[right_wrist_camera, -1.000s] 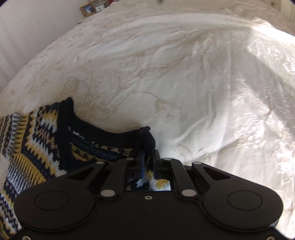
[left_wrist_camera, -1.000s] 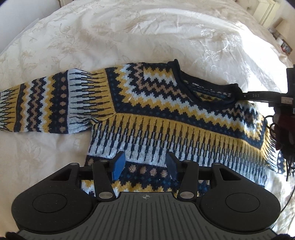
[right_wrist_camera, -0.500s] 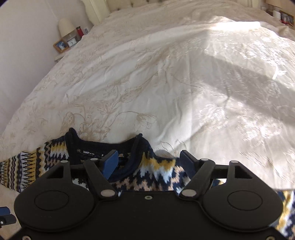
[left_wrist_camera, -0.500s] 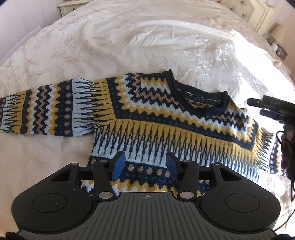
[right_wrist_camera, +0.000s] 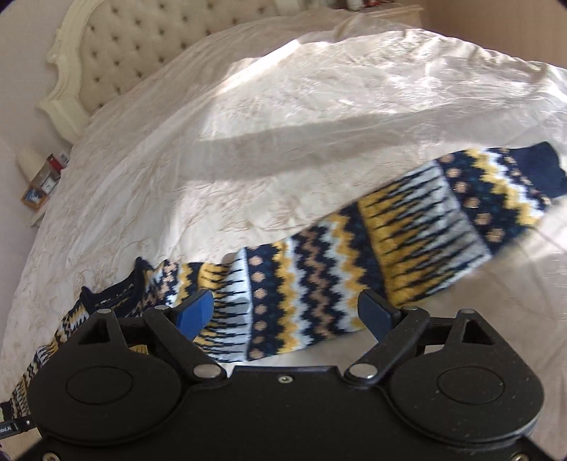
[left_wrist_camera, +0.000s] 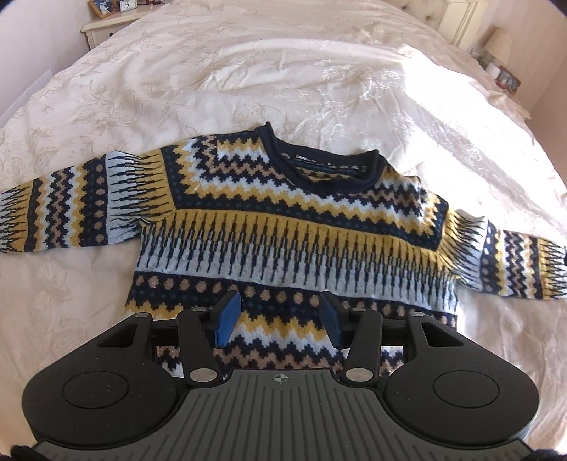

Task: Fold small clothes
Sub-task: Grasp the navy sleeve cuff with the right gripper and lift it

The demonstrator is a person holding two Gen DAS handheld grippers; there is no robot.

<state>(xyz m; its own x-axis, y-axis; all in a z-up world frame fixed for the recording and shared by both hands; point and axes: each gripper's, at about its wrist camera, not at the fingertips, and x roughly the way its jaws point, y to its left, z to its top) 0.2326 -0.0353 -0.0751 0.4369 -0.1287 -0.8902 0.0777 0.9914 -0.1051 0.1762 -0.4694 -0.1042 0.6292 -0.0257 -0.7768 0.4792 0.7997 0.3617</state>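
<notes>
Lying face up on the cream embroidered bedspread [left_wrist_camera: 248, 71], the patterned knit sweater [left_wrist_camera: 283, 227] is spread out flat, its navy collar [left_wrist_camera: 319, 166] toward the head of the bed and both sleeves stretched out sideways from the body. Bands of yellow, navy, pale blue and tan zigzag run across the chest and down each arm.

The left gripper [left_wrist_camera: 280, 321] hangs over the sweater's lower body, near the hem, with its blue-padded fingers [left_wrist_camera: 226, 317] spread wide apart and nothing between them. I cannot tell whether the tips touch the knit or hover just above it.

The right gripper [right_wrist_camera: 288, 315] is over the sweater's right sleeve [right_wrist_camera: 389, 241], at the stretch nearest the shoulder. Its jaws stand wide apart as well, holding nothing, with the sleeve passing through the gap in view. That sleeve runs out away from the collar [right_wrist_camera: 110, 296], ending in a dark navy cuff [right_wrist_camera: 542, 170] well out on the bedspread; this part looks a little blurred.

Beyond the sweater, on the collar side, stands a tufted cream headboard [right_wrist_camera: 117, 46]. A bedside table [left_wrist_camera: 102, 28] with picture frames and a small clock sits off the bed's far corner on the left-sleeve side.
</notes>
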